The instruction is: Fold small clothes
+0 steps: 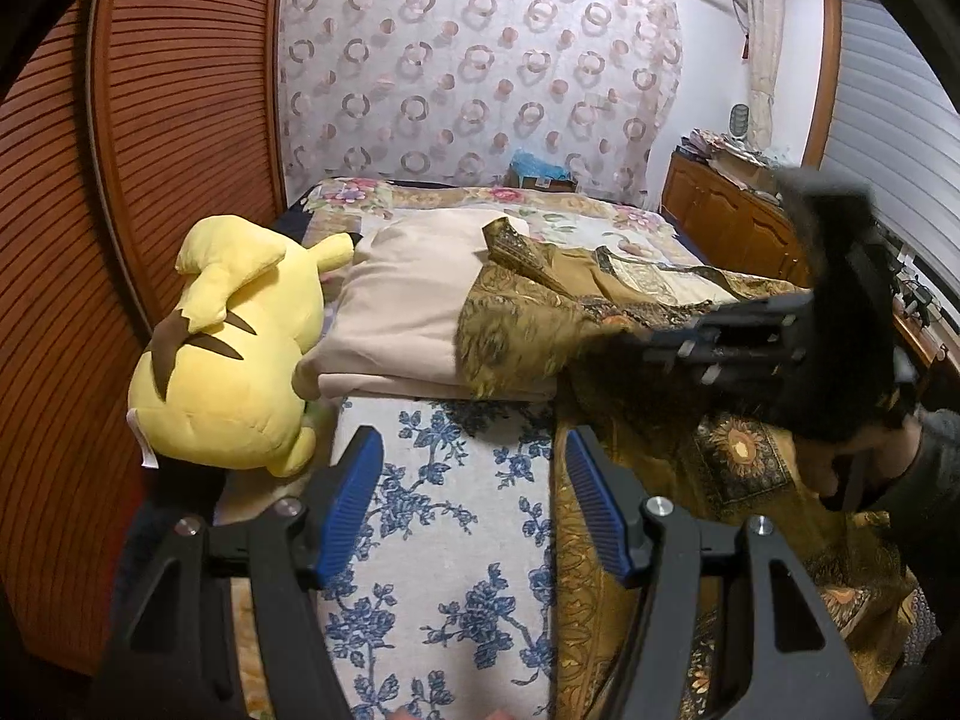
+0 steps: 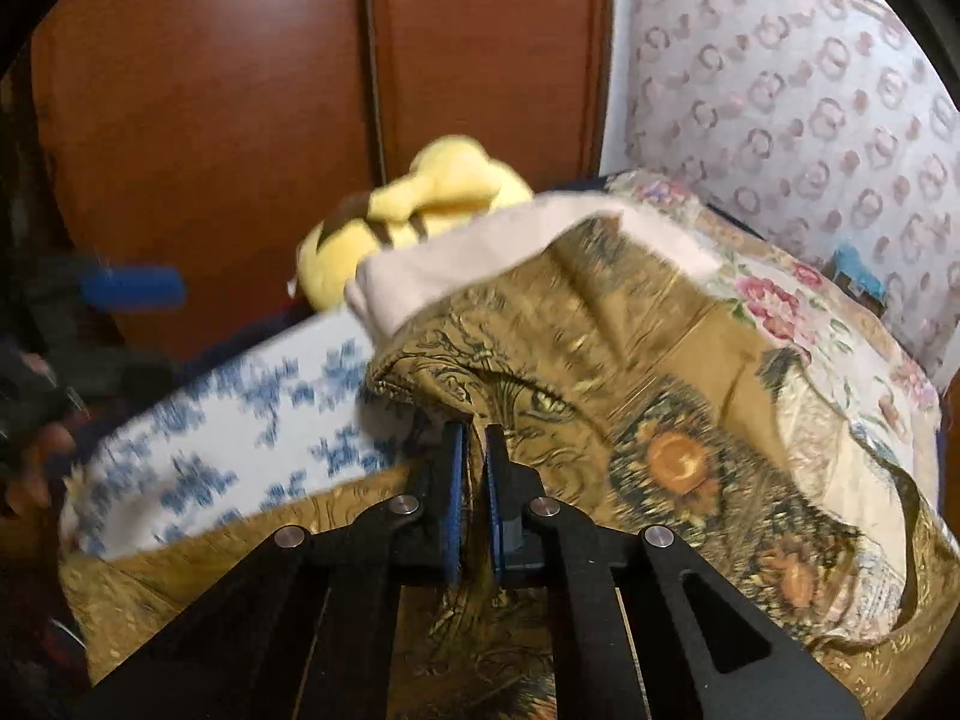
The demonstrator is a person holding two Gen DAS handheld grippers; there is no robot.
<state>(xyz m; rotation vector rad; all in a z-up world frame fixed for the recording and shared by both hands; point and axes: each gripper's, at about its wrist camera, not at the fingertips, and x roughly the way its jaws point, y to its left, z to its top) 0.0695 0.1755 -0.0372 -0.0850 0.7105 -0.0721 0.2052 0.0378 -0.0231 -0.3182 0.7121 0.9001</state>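
Right gripper, one gold garment

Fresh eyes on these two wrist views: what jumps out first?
The yellow plush toy lying at the bed's left edge against the wooden wardrobe grabs the eye first. Next is the gold patterned cloth heaped across the bed, pinched by the right gripper. The left gripper hangs open over the blue-flowered sheet.
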